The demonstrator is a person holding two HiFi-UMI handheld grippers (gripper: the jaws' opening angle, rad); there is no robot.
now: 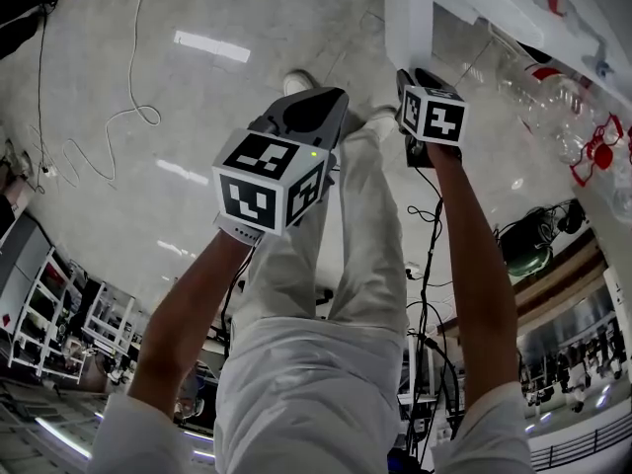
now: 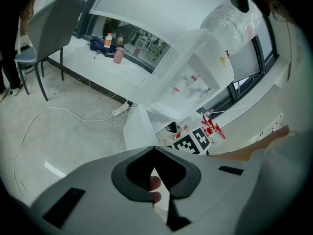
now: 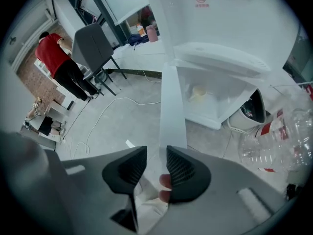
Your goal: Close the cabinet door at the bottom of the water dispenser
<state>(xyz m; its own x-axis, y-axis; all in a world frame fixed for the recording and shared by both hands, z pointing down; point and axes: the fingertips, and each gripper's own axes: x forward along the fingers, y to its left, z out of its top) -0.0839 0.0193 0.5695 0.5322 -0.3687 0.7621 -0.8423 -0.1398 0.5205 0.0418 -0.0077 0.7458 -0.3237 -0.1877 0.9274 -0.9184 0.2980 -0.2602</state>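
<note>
A person in white trousers (image 1: 367,215) stood over a pale polished floor (image 1: 118,57) facing a white water dispenser (image 3: 220,28), one claw in each hand, both angled steeply downward. The cabinet door (image 3: 172,102) at the dispenser's base stood swung out from its opening, seen edge-on as a narrow white panel that ran straight toward the camera on the right claw (image 3: 156,163). That claw's two ribbed black jaws stood apart, the gap between them lined up with the door's near edge. Nothing was pressed between the pads, and whether the tips touched the panel could not be told. From the head view, the right claw sat directly below the door, just beside the person's right leg.

The left claw (image 2: 154,150) had its jaws together, tips meeting, with nothing between them. It hung nearer the person and well apart from the door, its marker cube facing the head camera.

Behind the open door, the cabinet compartment (image 3: 215,99) was exposed. Empty clear plastic bottles (image 3: 279,141) lay on the floor to the dispenser's right, near a rounded white-and-black appliance (image 3: 249,112). A white cable (image 1: 128,117) looped across the floor on the left. Farther off, a grey chair (image 3: 90,45) stood by a dark-framed window, with a person in a red top (image 3: 53,57) bent over beside it.
</note>
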